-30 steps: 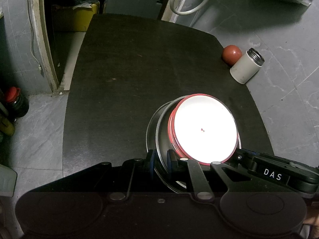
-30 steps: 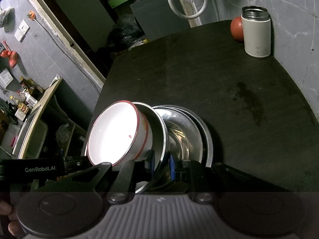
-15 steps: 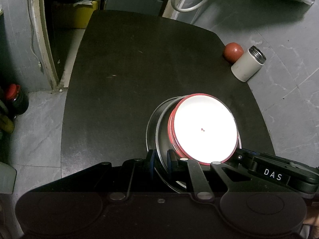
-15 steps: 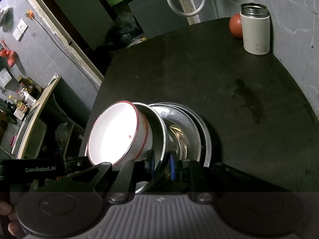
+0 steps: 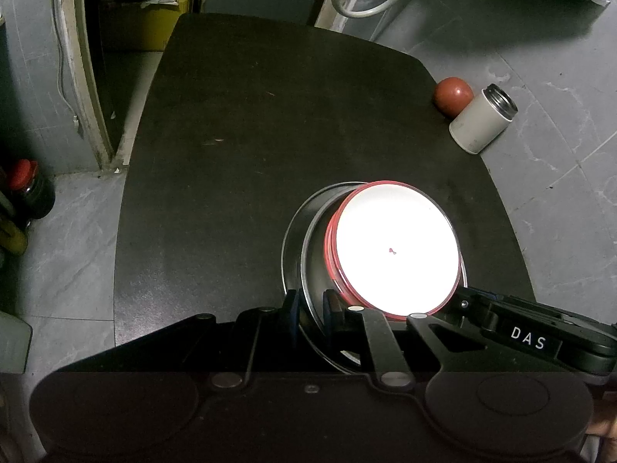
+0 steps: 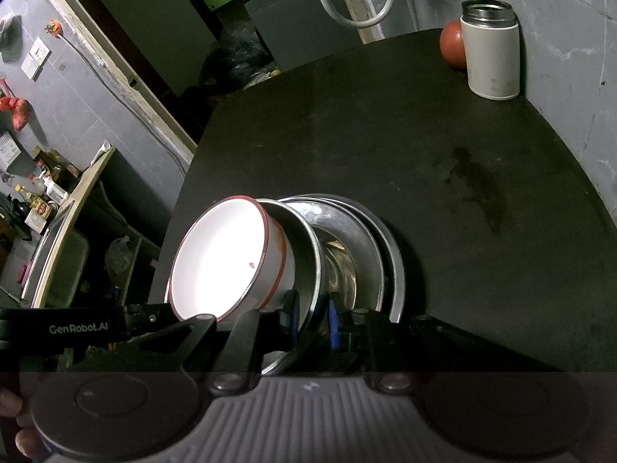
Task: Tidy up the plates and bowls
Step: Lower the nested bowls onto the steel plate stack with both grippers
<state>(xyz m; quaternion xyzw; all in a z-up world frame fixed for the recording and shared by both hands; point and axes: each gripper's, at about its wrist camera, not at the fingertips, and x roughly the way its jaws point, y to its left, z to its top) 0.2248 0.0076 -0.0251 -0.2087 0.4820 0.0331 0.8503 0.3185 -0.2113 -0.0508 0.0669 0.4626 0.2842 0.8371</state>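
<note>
Gripping: L gripper shut on rim of steel bowl, one blue pad outside the wall, other inside.
R gripper: same deal, clamped on steel bowl rim from near side, pad each side of wall.
White bowl: red rim, nested inside steel bowl, glare-washed in L view; tiny red mark near centre. R view shows white bowl tipped toward the left, red band round outer wall.
Stack: steel bowl sits w/ more steel dishes behind/under it in R view; count unclear, at least two rims. Whether stack touches table or hangs above, can't tell.
Table: dark, rounded corners; dull stain on right part in R view.
Far corner: white flask w/ steel mouth, upright, lid off; red ball just beside it, touching or nearly. Both well apart from bowls.
L view same pair: flask, ball at table's right edge.
Person: fingertips at lower left edge of R view, on gripper body.
</note>
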